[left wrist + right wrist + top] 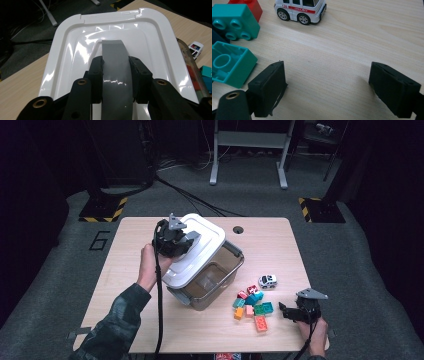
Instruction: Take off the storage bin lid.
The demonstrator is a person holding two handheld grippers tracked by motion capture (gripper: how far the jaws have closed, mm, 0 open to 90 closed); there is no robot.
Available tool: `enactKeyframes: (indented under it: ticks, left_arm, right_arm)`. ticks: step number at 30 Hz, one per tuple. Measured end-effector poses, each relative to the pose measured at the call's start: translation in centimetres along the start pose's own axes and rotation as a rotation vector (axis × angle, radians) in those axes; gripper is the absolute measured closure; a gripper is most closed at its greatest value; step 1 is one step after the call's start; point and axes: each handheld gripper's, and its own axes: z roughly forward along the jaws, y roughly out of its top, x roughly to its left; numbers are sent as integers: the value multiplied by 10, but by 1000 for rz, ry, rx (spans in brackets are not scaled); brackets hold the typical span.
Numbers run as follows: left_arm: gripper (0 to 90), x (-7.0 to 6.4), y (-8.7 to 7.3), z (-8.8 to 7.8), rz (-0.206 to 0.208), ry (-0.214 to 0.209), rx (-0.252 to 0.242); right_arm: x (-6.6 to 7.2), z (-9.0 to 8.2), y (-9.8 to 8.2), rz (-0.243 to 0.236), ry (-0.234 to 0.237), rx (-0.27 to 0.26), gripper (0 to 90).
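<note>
Item: lidded storage box (207, 272), tilted on bench (280, 245). Left gripper (115, 75) clamped on grey lid handle (115, 52). Right gripper (327, 82) stood wide, empty, beside toy bricks (252, 306). Advice: keep squeeze centred; lift slowly.

Left gripper (186, 241) raised above the table in the left hand (148, 265), jaws clamped on a grey handle, camouflage-sleeved forearm reaching in from below. Right gripper (286, 311) low near the table's right edge, jaws spread wide, nothing between them.
</note>
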Motion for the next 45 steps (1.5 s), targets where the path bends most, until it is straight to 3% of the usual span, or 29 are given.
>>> enactKeyframes:
  ticks: [25, 34, 45]
  left_arm:
    - [662, 64, -30, -21, -90, 131, 11]
    - [661, 86, -49, -21, -155, 176, 9]
    - [661, 108, -74, -13, -232, 212, 44]
  right_arm:
    - [-1, 0, 0, -7, -2, -4, 133]
    - [0, 0, 0, -5, -5, -3, 133]
    - [0, 0, 0, -4, -6, -3, 133]
